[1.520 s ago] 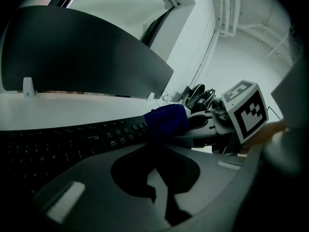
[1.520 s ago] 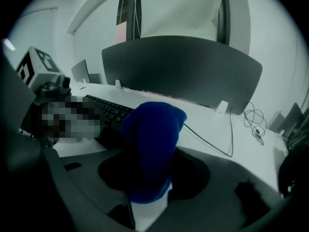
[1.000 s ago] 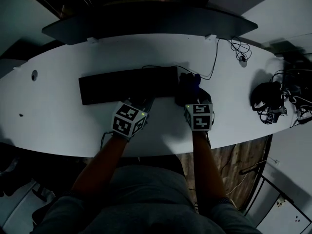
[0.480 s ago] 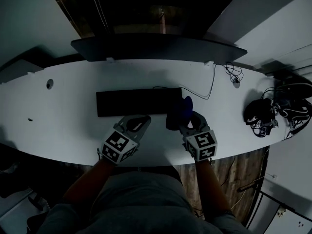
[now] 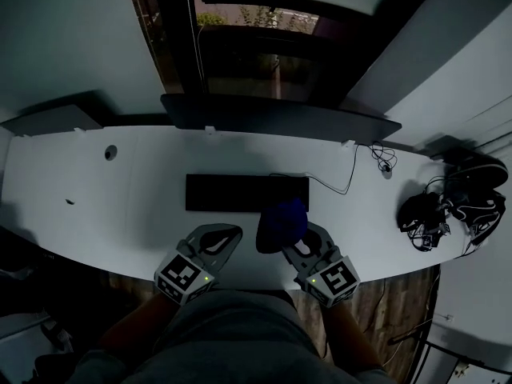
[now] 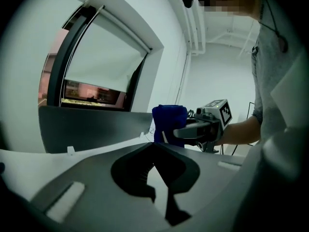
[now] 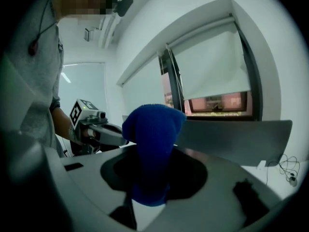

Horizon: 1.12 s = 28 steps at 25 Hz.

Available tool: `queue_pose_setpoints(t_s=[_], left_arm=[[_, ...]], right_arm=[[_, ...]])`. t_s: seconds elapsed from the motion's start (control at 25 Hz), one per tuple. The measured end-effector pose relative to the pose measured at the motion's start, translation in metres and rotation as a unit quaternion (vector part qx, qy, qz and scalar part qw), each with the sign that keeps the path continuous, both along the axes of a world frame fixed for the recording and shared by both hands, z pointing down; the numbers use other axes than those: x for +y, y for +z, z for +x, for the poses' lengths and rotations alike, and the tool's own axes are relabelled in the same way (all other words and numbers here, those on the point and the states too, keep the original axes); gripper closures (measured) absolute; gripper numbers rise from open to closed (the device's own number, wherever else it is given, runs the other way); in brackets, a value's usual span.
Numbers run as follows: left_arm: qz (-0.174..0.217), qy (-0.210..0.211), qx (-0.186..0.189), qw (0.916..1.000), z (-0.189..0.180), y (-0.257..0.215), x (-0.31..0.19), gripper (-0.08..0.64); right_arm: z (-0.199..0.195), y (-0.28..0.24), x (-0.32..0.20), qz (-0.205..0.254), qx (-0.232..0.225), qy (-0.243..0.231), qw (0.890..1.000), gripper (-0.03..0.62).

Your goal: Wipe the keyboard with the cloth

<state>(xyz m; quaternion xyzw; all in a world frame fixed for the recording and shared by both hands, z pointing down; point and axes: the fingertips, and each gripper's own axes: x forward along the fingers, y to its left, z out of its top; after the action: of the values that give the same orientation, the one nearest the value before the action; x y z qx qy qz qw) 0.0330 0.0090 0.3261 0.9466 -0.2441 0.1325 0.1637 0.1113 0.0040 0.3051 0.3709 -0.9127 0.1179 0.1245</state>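
Lifted off the keyboard (image 5: 246, 193), right claw (image 5: 291, 242) clamps the bunched blue cloth (image 5: 280, 221); left claw (image 5: 230, 236) closed.

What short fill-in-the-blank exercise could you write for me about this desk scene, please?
1. The right gripper is shut on a cloth whose colour is ____.
2. The left gripper, its jaws together, holds ____.
3. In the head view, the cloth shows by the ____ end of the black keyboard.

Missing words: blue; nothing; right.
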Motion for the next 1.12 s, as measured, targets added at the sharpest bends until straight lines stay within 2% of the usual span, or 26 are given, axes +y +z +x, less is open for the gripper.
queue_pose_setpoints(t_s=[0.24,0.4,0.6,0.88,1.12], left_arm=[[0.05,0.002,0.023,0.9985,-0.017,-0.042,0.003,0.551],[0.081,0.0,0.04,0.9959,-0.022,-0.07,0.0,0.551],[0.091,-0.025,0.062,0.9936,-0.033,-0.097,-0.004,0.552],[0.104,-0.015,0.063,0.9924,-0.032,-0.105,-0.004,0.552],[0.113,-0.012,0.059,0.9918,-0.032,-0.106,-0.006,0.552]], right_arm=[[-0.02,-0.052,0.007,0.055,-0.029,0.006,0.998,0.448],[-0.028,-0.071,0.009,0.076,-0.026,0.009,0.997,0.446],[-0.039,-0.097,0.001,0.096,-0.034,0.022,0.995,0.446],[-0.044,-0.102,0.003,0.12,-0.022,0.012,0.992,0.448],[-0.046,-0.106,0.001,0.121,-0.025,0.013,0.992,0.449]])
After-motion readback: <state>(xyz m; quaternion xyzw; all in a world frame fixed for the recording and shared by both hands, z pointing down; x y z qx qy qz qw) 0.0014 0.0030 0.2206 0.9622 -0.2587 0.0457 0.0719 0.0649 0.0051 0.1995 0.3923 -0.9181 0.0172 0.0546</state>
